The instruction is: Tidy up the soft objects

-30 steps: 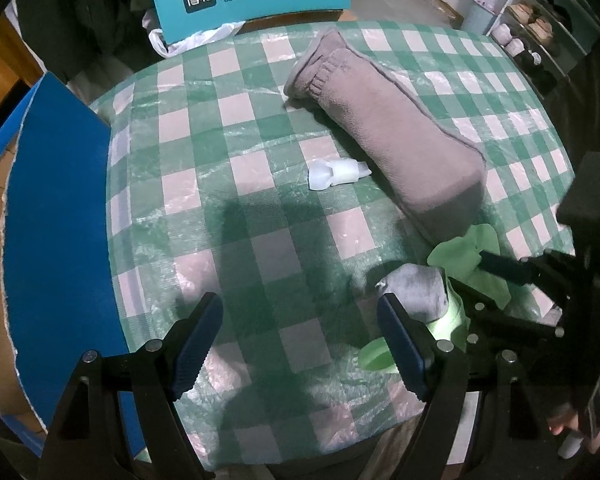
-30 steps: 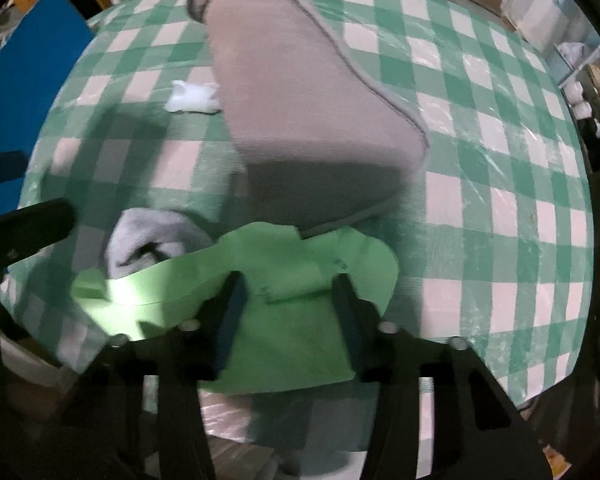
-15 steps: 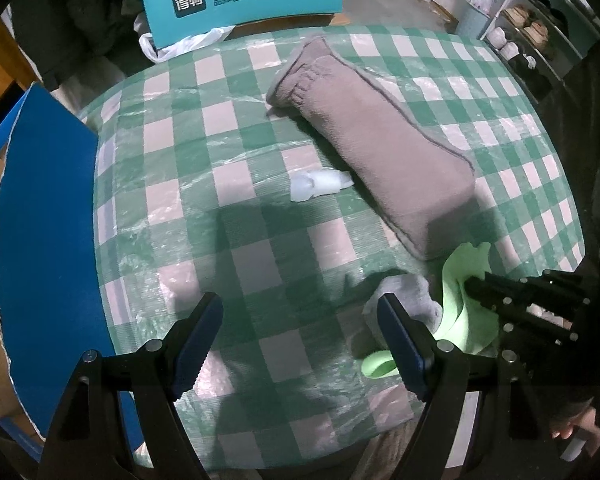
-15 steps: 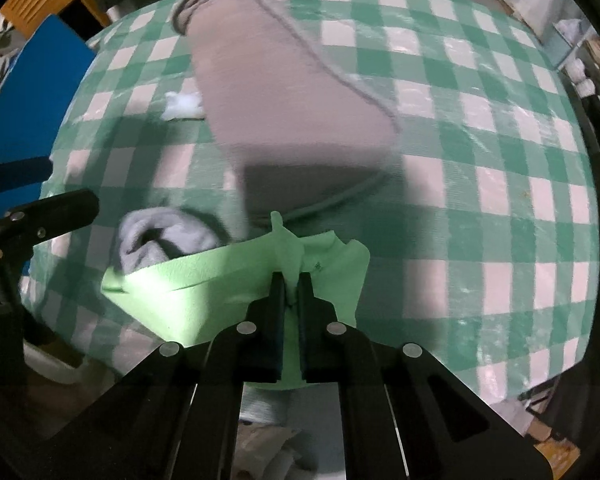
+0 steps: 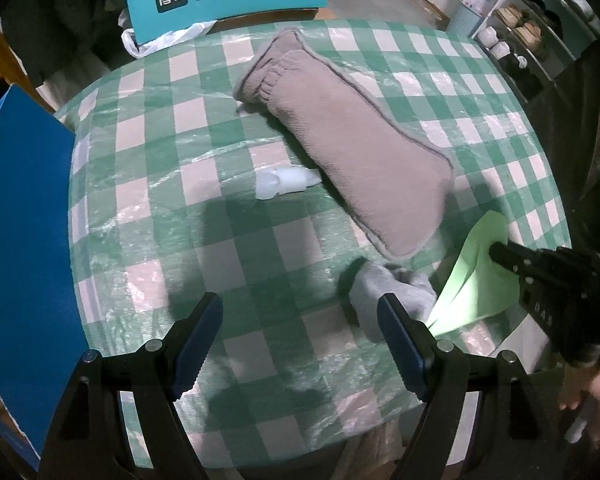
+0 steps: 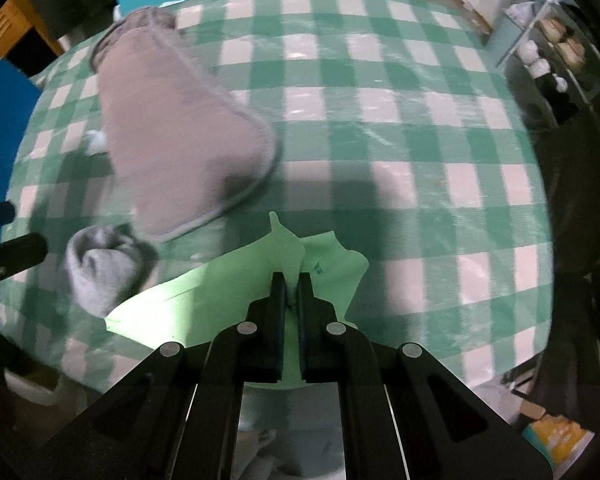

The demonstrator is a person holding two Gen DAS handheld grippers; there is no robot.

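Lifted since half a second ago: green cloth (image 6: pixel 260 276), now raised higher off the surface (image 5: pixel 260 240), peaked between the clenched jaws of the right gripper (image 6: pixel 291 280), with its free lower edge hanging down toward the near rim. Pinched only at a small fold near the top edge, so most of the cloth dangles unsupported. Just left of the green cloth, a balled grey sock (image 5: pixel 388 292), touching or nearly touching the trailing hem; cannot tell which. Beyond the sock, a long grey-brown pillow (image 5: pixel 352 152) lying diagonally, its near end just beside the green cloth, and beside the pillow a small white crumpled scrap (image 5: pixel 284 184). Left gripper (image 5: pixel 300 340) hovering low over bare checks left of the sock, jaws released and spread wide, gripping nothing. Likely risks from here: thin pinch slipping and dropping the cloth off the near rim, since part of it hangs past that rim; trailing hem dragging the sock along or nudging it toward the rim; loose fabric catching on the left gripper's nearer finger, close beside the hem.
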